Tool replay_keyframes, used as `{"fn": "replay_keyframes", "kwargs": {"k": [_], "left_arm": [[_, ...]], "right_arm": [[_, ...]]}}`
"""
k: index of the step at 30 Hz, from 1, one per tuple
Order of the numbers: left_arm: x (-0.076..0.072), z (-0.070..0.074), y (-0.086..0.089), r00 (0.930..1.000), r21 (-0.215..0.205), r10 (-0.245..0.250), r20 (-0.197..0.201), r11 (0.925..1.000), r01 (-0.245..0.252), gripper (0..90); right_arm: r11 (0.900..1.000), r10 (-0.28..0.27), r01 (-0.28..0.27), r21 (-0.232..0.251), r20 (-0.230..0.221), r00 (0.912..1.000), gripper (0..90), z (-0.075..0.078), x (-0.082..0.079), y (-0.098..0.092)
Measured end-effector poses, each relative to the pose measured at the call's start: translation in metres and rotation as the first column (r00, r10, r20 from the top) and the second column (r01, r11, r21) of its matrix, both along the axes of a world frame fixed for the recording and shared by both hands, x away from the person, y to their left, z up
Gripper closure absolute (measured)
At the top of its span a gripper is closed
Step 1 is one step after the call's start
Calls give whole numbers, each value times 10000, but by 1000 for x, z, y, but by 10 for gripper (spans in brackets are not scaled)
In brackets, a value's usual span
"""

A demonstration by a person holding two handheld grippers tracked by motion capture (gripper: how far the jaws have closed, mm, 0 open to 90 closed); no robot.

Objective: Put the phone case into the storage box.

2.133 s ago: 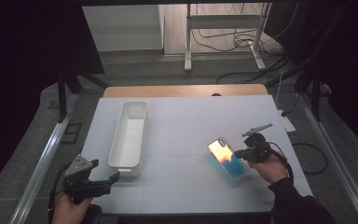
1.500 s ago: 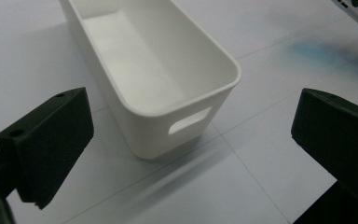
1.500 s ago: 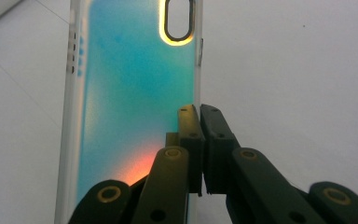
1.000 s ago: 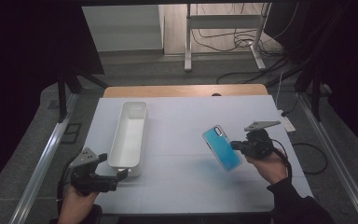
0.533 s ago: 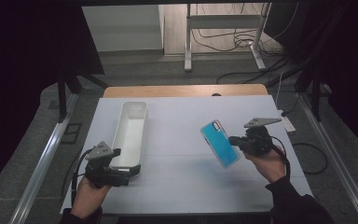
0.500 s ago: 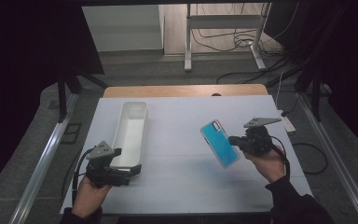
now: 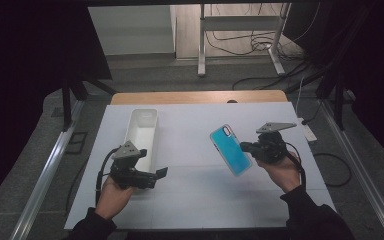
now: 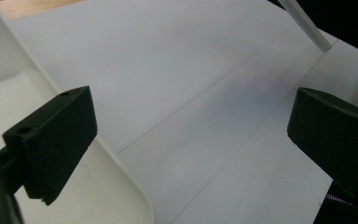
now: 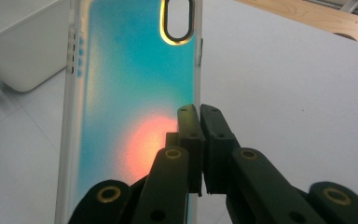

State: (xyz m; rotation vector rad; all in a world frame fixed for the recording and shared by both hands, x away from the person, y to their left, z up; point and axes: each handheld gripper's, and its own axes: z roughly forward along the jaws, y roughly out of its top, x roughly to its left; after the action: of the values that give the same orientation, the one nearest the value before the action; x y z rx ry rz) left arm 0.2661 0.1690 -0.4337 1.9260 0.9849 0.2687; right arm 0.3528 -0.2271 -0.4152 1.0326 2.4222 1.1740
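Observation:
A turquoise phone case point(image 7: 231, 150) with an orange patch and a camera cut-out hangs tilted above the right half of the white table point(image 7: 195, 195). My right gripper point(image 7: 247, 147) is shut on its right edge; in the right gripper view the jaws point(image 9: 199, 116) pinch the thin rim of the phone case point(image 9: 130, 88). A long white tray point(image 7: 141, 131) lies left of centre. My left gripper point(image 7: 160, 173) is open at the tray's near end. In the left gripper view the left gripper point(image 8: 191, 126) has one jaw over the corner of the tray point(image 8: 121, 172) and the other over the table.
A wooden edge point(image 7: 195, 96) runs along the table's far side. A white power strip point(image 7: 307, 131) and cables lie off the right edge. Metal frame rails stand on both sides.
My left gripper has moved right to the tray's near end. The right gripper has lifted the phone case off the table and now holds it almost still.

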Motion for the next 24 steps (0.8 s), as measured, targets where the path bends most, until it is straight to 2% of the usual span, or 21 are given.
{"fn": "replay_keyframes", "kwargs": {"k": [11, 17, 24], "left_arm": [[21, 2, -25, 9981, -210, -610, -84, 9979, 608, 8], [32, 0, -36, 9959, -431, -864, -282, 9954, 851, 2], [45, -2, -52, 9919, -361, -1179, -472, 9926, 1162, 2]], "right_arm": [[9998, 167, -165, -88, 279, 9995, 874, 3, 0, 12], [9997, 204, -199, -125, 404, 9990, 874, 3, 0, 17], [9995, 291, -283, -139, 624, 9976, 874, 3, 1, 26]]}}
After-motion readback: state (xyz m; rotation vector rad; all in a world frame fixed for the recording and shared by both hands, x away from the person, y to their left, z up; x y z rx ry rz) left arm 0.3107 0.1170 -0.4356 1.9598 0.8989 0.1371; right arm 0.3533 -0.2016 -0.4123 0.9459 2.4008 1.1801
